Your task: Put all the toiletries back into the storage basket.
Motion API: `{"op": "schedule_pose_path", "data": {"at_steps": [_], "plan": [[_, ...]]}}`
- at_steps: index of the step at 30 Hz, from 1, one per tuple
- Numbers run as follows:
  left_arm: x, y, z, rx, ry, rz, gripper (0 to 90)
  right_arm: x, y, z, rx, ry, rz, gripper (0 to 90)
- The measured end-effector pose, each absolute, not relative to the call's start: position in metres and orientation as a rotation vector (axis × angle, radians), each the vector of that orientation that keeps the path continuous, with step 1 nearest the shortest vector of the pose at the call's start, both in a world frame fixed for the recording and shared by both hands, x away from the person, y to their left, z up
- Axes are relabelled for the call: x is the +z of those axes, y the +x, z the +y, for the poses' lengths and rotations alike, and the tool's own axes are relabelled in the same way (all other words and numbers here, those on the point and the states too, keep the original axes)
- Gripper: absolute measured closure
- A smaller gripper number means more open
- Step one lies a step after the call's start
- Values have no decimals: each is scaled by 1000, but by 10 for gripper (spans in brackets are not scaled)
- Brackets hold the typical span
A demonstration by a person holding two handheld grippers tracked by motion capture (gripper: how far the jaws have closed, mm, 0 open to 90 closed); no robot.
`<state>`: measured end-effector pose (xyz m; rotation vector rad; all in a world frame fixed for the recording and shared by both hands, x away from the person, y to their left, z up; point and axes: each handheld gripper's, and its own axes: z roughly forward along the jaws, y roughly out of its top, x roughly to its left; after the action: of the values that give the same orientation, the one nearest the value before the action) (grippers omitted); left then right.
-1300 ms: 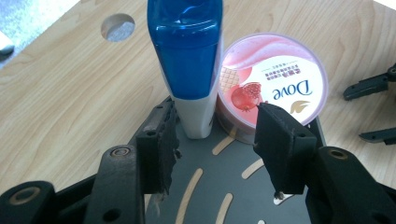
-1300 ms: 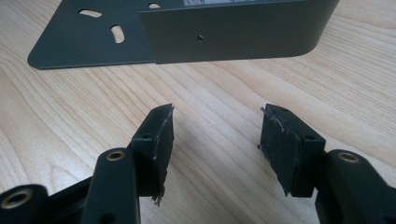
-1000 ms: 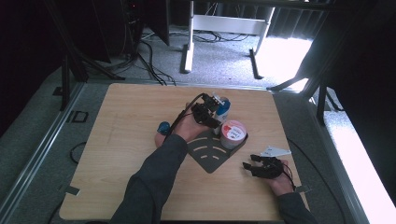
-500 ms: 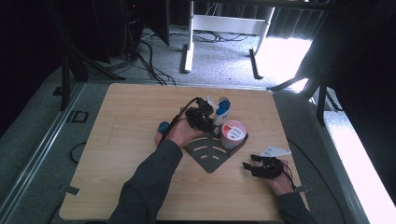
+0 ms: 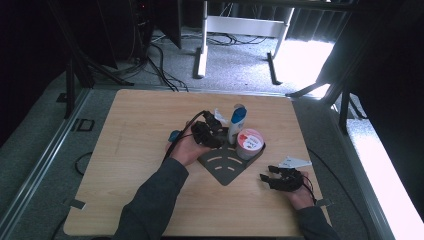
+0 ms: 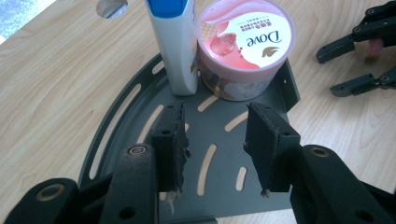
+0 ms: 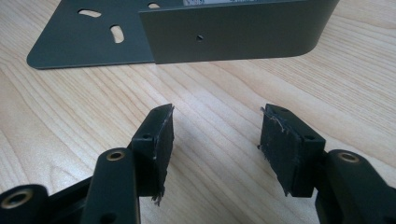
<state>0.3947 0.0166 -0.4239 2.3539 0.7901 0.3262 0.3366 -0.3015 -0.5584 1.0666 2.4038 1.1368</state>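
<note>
A dark grey quarter-round tray [image 5: 227, 169] lies at the middle of the wooden table. On its far corner a white bottle with a blue cap [image 5: 236, 122] stands upright next to a pink Dove tub [image 5: 249, 142]. My left gripper [image 5: 214, 135] hovers over the tray's left side, short of the bottle. In the left gripper view its jaws [image 6: 215, 126] have just been closing, with only bare tray [image 6: 135, 121] between them, in front of the bottle [image 6: 175, 46] and tub [image 6: 245, 42]. My right gripper [image 5: 267, 176] rests open on the table near the tray's right wall [image 7: 233, 32], its jaws [image 7: 215, 135] holding nothing.
The right gripper [image 6: 359, 51] lies close to the tray's right corner. Bare wood stretches to the left and to the front of the tray. Beyond the table's far edge are floor cables and a white stand's legs [image 5: 202, 60].
My left gripper has pulled back from the bottle toward the near left. The bottle stays upright on the tray. The right gripper has not moved.
</note>
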Motion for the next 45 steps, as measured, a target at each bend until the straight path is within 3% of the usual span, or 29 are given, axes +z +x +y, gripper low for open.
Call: {"op": "schedule_pose_path", "data": {"at_steps": [21,22,26,45], "plan": [[-431,364,52,355,2330,813,772,-558,337,-301,1139,1071,2402,440],[-431,362,54,358,2327,819,823,-558,337,-302,1139,1070,2402,440],[-433,357,61,367,2329,827,877,-558,337,-302,1139,1072,2402,440],[-440,336,104,399,2304,916,890,-558,337,-302,1140,1071,2402,440]]}}
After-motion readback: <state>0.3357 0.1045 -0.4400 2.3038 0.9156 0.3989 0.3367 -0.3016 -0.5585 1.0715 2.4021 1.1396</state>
